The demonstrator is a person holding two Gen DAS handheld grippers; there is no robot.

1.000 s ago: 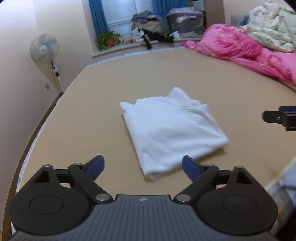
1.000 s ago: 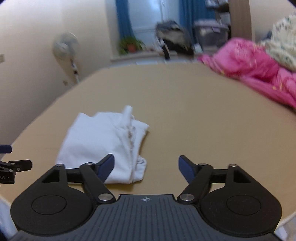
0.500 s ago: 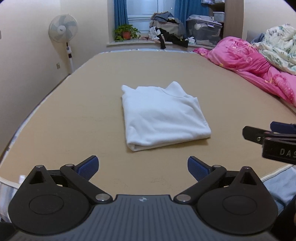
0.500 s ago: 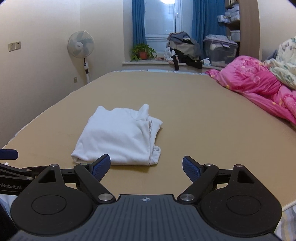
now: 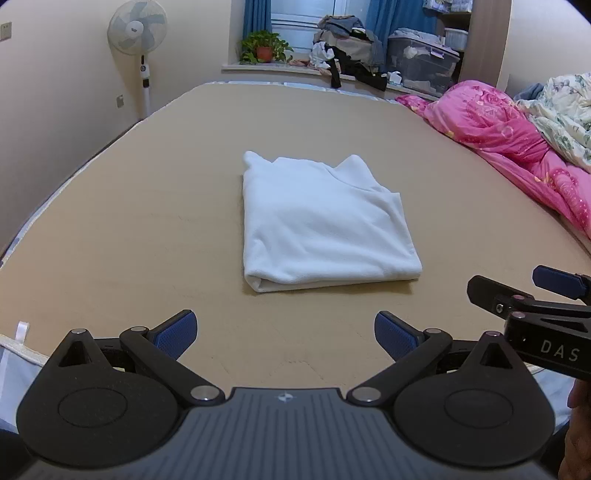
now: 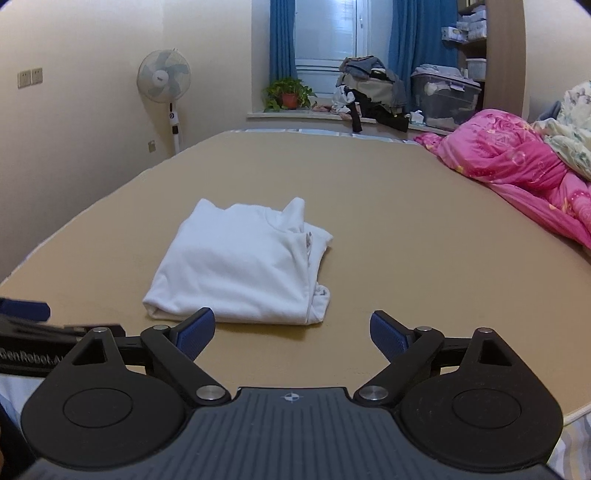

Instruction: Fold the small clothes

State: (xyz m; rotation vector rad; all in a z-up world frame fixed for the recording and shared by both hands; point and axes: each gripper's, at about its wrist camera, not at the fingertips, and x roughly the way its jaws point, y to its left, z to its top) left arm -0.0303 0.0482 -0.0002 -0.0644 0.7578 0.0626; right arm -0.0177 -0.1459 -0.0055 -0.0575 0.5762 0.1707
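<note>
A white garment lies folded into a neat rectangle on the tan bed surface, collar end away from me. My left gripper hovers short of its near fold, open, with nothing between the blue pads. In the right wrist view the same white garment sits ahead and to the left, its layered edge facing right. My right gripper is a little back from it, jaws still opening and empty. Each gripper shows at the edge of the other's view.
A pink quilt and a floral blanket are heaped along the right side of the bed. Beyond the far edge stand a fan, a potted plant, a clothes pile and a storage box.
Both grippers drew back from the folded garment and levelled out; the left view rolled upright. The right jaws spread a little wider. The garment has not moved.
</note>
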